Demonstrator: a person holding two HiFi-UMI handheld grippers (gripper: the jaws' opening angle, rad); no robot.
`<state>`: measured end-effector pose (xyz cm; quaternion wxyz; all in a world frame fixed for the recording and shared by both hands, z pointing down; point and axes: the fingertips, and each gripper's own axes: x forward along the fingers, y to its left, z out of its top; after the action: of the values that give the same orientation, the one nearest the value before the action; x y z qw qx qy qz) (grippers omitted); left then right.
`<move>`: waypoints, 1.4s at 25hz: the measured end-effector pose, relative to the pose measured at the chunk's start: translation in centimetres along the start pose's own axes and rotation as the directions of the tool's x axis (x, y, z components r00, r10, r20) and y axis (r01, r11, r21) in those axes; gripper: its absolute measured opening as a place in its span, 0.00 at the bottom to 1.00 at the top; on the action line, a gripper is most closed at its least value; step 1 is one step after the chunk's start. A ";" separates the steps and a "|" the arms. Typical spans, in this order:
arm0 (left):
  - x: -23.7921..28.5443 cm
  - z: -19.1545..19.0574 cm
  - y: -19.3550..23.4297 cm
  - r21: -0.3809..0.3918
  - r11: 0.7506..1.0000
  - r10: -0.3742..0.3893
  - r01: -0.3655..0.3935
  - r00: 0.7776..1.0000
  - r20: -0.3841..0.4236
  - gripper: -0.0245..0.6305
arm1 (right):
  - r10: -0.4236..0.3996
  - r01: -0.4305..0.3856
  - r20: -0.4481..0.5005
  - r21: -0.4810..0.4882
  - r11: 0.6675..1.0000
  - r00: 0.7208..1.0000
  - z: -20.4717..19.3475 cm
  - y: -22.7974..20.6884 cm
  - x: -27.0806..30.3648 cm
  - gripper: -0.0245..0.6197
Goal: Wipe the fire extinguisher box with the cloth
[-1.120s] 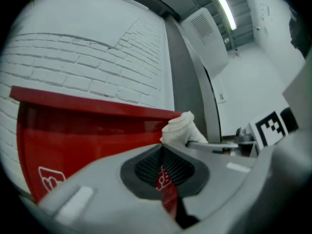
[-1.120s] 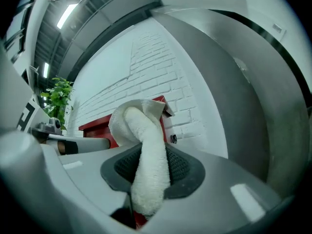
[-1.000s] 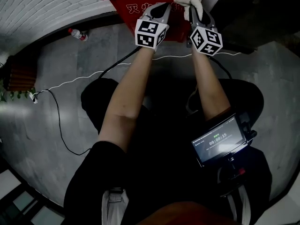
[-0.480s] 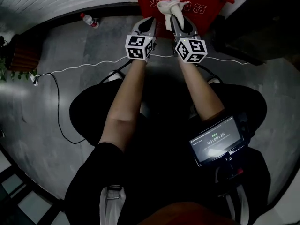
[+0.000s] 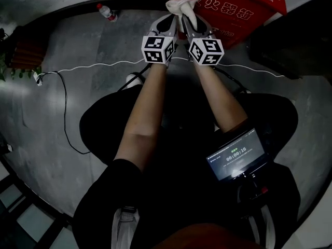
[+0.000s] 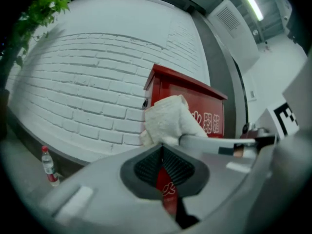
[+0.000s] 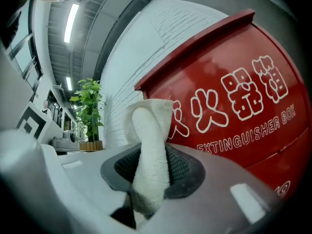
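Observation:
The red fire extinguisher box (image 5: 234, 8) stands against the wall at the top right of the head view. A white cloth (image 5: 181, 5) sticks up from my right gripper (image 5: 188, 21), which is shut on it just left of the box's front face. In the right gripper view the cloth (image 7: 150, 145) hangs folded between the pads, with the box (image 7: 234, 101) close behind, and I cannot tell if they touch. My left gripper (image 5: 167, 22) sits right beside the right one, shut and holding nothing. Its view shows the cloth (image 6: 166, 121) and the box (image 6: 197, 104) ahead.
A plastic bottle (image 5: 106, 12) lies on the grey floor by the white brick wall (image 6: 87, 91). A white cable (image 5: 93, 67) runs across the floor. A potted plant (image 7: 90, 108) stands to the left. A timer screen (image 5: 236, 157) sits at the person's right thigh.
Both grippers have drawn closer together and now sit at the box's left edge instead of over its front. The cloth stays in the right gripper. The box lies further right in the view.

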<state>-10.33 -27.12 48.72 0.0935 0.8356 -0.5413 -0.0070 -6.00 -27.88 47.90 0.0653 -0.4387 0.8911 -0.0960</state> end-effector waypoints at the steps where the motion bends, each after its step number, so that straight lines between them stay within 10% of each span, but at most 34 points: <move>1: 0.2 -0.2 0.2 -0.016 1.000 0.002 -0.002 1.000 -0.001 0.04 | -0.005 0.005 -0.009 -0.004 1.000 1.000 -0.4 -0.1 0.3 0.21; 20: 3.9 -2.1 -6.2 -0.002 0.993 -0.118 0.118 0.992 -0.046 0.04 | -0.226 0.225 -0.019 -0.043 0.973 0.974 0.0 -8.9 -3.5 0.21; 35: 6.9 -2.4 -14.5 0.009 0.968 -0.252 0.252 0.967 -0.047 0.04 | -0.432 0.432 0.013 -0.038 0.901 0.902 2.2 -18.4 -12.2 0.21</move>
<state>5.91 -27.24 49.29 0.0980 0.8982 -0.4286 0.0043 15.99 -29.39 50.34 0.0356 -0.6266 0.7734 -0.0895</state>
